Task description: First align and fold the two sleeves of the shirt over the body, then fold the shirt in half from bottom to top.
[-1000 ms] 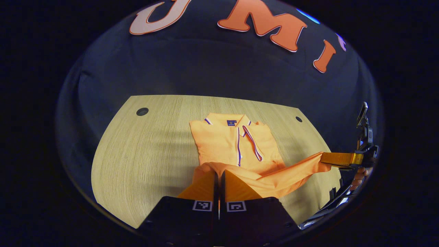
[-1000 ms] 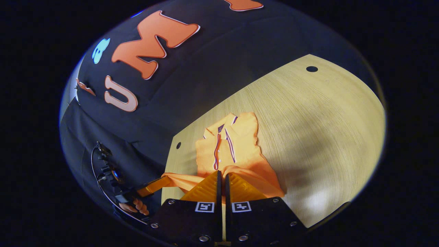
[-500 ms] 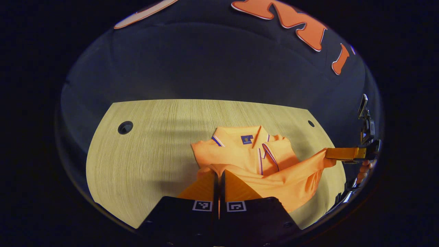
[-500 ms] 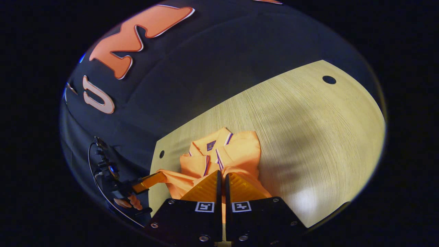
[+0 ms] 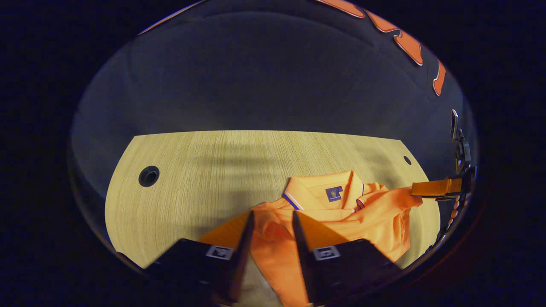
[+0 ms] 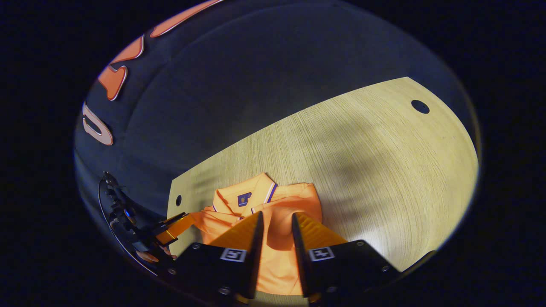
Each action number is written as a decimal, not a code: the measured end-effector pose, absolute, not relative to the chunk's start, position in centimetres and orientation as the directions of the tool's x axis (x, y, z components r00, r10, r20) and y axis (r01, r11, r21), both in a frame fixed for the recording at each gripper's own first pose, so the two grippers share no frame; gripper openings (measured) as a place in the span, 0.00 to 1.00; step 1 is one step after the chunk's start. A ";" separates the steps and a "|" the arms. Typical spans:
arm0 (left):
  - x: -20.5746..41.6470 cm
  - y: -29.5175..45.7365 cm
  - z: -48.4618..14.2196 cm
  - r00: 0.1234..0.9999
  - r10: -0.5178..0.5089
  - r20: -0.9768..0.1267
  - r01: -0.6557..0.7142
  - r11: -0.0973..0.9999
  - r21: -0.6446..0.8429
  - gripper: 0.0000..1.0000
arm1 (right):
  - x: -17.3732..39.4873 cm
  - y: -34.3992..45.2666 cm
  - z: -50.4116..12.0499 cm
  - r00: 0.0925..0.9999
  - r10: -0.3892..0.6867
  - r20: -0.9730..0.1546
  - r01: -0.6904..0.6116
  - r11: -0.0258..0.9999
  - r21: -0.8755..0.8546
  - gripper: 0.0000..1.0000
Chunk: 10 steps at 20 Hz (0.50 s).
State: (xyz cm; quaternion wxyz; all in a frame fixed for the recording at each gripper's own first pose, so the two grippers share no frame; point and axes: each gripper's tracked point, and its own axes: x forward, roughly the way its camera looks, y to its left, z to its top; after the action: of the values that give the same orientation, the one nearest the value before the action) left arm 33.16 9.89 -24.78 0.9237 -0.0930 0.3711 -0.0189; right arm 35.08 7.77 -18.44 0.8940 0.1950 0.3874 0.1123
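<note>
Left gripper view: the left gripper (image 5: 271,224) now stands with its jaws spread apart over the orange polo shirt (image 5: 341,221), where half a second ago they were pinched together on the hem; the cloth lies loose between the fingers, released. The hem sits up near the collar (image 5: 324,194), on the wooden table (image 5: 192,170). At the far right the right gripper (image 5: 420,189) shows beside the folded edge. Right gripper view: the right gripper (image 6: 275,221) has likewise opened, jaws parted above the shirt (image 6: 273,213), fabric no longer clamped. The left gripper (image 6: 179,221) shows at lower left, tip at the shirt's edge. Judgement: bottom-to-top fold appears laid down; the task looks all but finished, only withdrawal remaining.
</note>
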 end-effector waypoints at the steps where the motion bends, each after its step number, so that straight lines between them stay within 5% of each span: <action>1: 33.1 9.6 -24.6 0.729 -0.099 -0.678 -0.045 0.980 -0.192 0.84 | 34.8 7.5 -18.1 0.691 0.337 -0.639 -0.063 0.910 0.411 0.63; 2: 32.7 9.6 -23.8 0.736 -0.092 -0.671 -0.057 0.979 -0.197 0.96 | 34.3 7.1 -17.5 0.702 0.327 -0.632 -0.079 0.918 0.388 0.80; 3: 32.2 9.7 -23.0 0.740 -0.076 -0.668 -0.072 0.979 -0.191 0.97 | 33.6 6.7 -16.9 0.711 0.312 -0.630 -0.087 0.928 0.361 0.91; 10: 24.4 6.6 -16.2 0.819 0.013 -0.574 -0.114 0.984 -0.139 0.99 | 25.6 5.0 -12.5 0.794 0.297 -0.530 -0.206 0.952 0.225 0.99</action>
State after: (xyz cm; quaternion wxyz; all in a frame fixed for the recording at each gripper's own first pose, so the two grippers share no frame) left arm 24.42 6.60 -16.24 0.9499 -0.0837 0.2994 0.0335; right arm 25.58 4.97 -12.53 0.9440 0.0781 0.2915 0.1333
